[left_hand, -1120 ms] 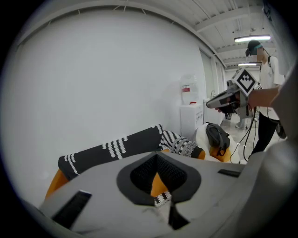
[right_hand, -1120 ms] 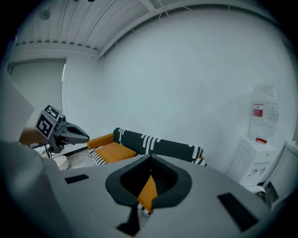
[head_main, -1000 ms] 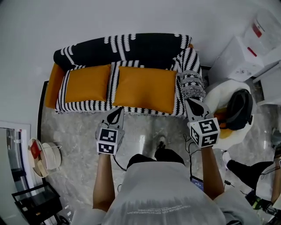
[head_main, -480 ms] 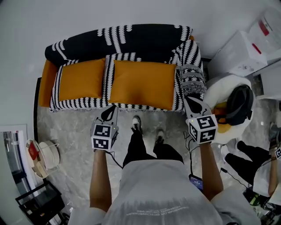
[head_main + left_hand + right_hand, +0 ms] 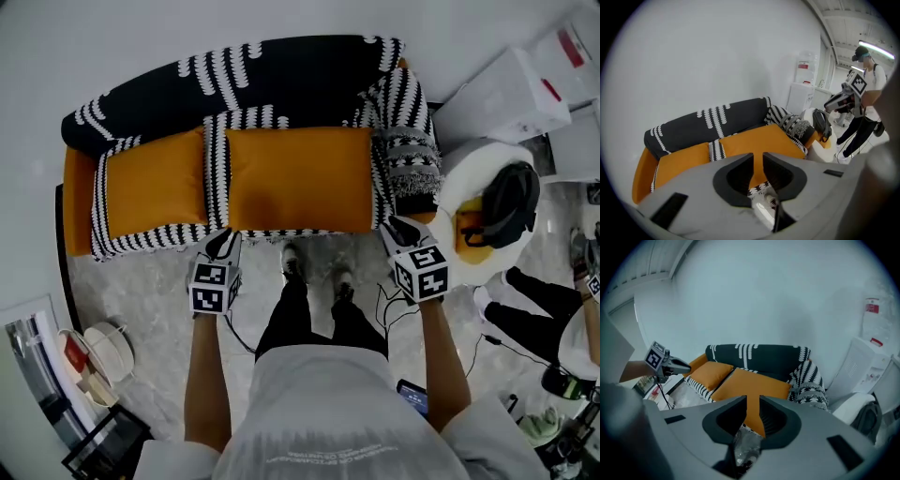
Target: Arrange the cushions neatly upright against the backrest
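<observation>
my left gripper (image 5: 223, 242) and right gripper (image 5: 401, 228) have just been opening, jaws a little apart with nothing between them. the large cushion (image 5: 300, 178) lies flat just ahead between them, the small cushion (image 5: 155, 183) ahead-left of my left one.

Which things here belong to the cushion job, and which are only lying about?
For the job: large orange cushion, small orange cushion, both flat on the seat; sofa backrest.
Lying about: black backpack, white seat, white basket.
</observation>
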`<state>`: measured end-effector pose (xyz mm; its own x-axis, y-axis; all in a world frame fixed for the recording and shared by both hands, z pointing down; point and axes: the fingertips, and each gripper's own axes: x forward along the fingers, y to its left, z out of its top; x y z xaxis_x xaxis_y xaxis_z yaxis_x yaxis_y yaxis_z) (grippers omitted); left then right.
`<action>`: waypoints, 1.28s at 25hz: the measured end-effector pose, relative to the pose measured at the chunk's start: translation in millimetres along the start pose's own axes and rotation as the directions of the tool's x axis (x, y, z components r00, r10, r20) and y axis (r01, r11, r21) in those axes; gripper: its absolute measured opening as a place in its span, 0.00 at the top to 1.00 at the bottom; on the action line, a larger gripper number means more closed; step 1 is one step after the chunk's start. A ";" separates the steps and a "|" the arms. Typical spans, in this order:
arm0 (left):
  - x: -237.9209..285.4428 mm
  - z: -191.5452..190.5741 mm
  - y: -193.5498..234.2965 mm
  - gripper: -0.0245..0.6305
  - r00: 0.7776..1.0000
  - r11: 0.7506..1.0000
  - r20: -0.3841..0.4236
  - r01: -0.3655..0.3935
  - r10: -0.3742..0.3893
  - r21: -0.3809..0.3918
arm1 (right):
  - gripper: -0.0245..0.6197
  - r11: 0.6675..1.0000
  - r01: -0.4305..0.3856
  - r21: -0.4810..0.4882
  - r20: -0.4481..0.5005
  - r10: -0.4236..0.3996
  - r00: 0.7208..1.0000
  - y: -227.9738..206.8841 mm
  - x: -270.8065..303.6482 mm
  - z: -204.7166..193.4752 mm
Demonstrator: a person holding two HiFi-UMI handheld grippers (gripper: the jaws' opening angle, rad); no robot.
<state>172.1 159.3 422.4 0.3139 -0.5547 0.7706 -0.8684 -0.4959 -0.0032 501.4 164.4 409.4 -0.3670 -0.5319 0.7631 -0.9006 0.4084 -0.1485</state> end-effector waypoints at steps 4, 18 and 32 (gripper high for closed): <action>30.6 -22.8 22.0 0.84 0.998 1.000 -0.065 0.020 -0.020 -0.004 | 0.86 0.999 0.012 0.043 -0.030 -0.011 1.000 -14.0 27.6 -6.7; 113.2 -116.6 44.8 0.82 0.986 0.999 -0.166 0.013 -0.017 -0.031 | 0.81 0.990 0.017 0.139 -0.216 0.014 0.976 -49.0 117.3 -145.5; 156.9 -206.8 56.9 0.76 0.977 0.998 -0.210 -0.048 0.037 -0.045 | 0.79 0.994 0.007 0.106 -0.316 0.027 0.948 -56.5 188.3 -261.6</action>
<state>92.5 182.2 675.0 0.1938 -0.4196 0.8868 -0.8989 -0.4381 -0.0109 544.0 235.2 726.0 -0.2990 -0.2591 0.9184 -0.9228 0.3237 -0.2091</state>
